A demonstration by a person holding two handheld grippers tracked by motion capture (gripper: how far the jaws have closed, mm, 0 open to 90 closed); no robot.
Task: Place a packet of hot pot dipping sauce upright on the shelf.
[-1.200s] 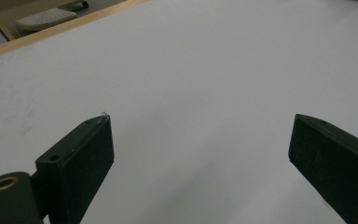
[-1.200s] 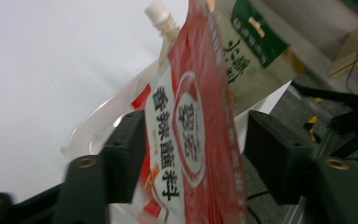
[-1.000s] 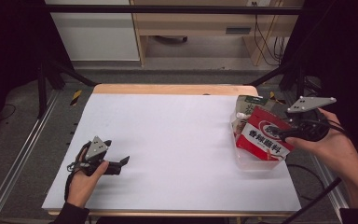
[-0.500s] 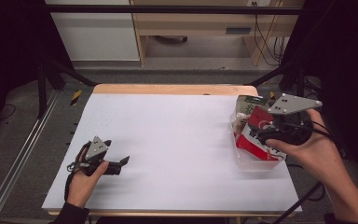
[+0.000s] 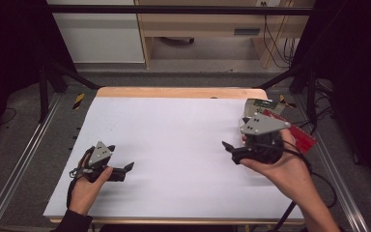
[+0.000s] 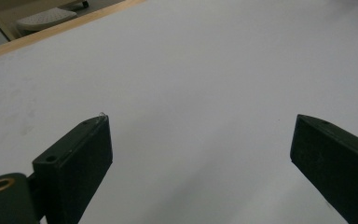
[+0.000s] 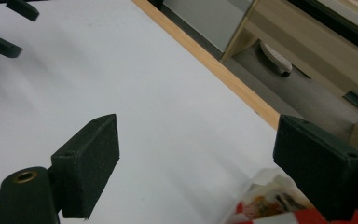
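Observation:
My right gripper (image 5: 228, 147) hovers over the right part of the white table (image 5: 183, 130), pointing left, just left of a red printed packet (image 5: 300, 136). Its jaws have just been opening and stand wide apart with nothing between them (image 7: 196, 126). The packet's corner (image 7: 279, 205) shows low in the right gripper view, beside the right jaw. My left gripper (image 5: 128, 168) rests near the front left of the table. In the left gripper view it is open (image 6: 200, 121) over bare table.
A green-topped box (image 5: 260, 104) lies behind the red packet at the table's right edge. A wooden strip (image 5: 174, 92) runs along the far edge. Metal rails (image 5: 19, 164) flank the table. A cable (image 5: 314, 179) trails from my right gripper.
My right gripper has moved left, away from the red packet and out over the white table, and its jaws have spread. The left gripper has stayed in place.

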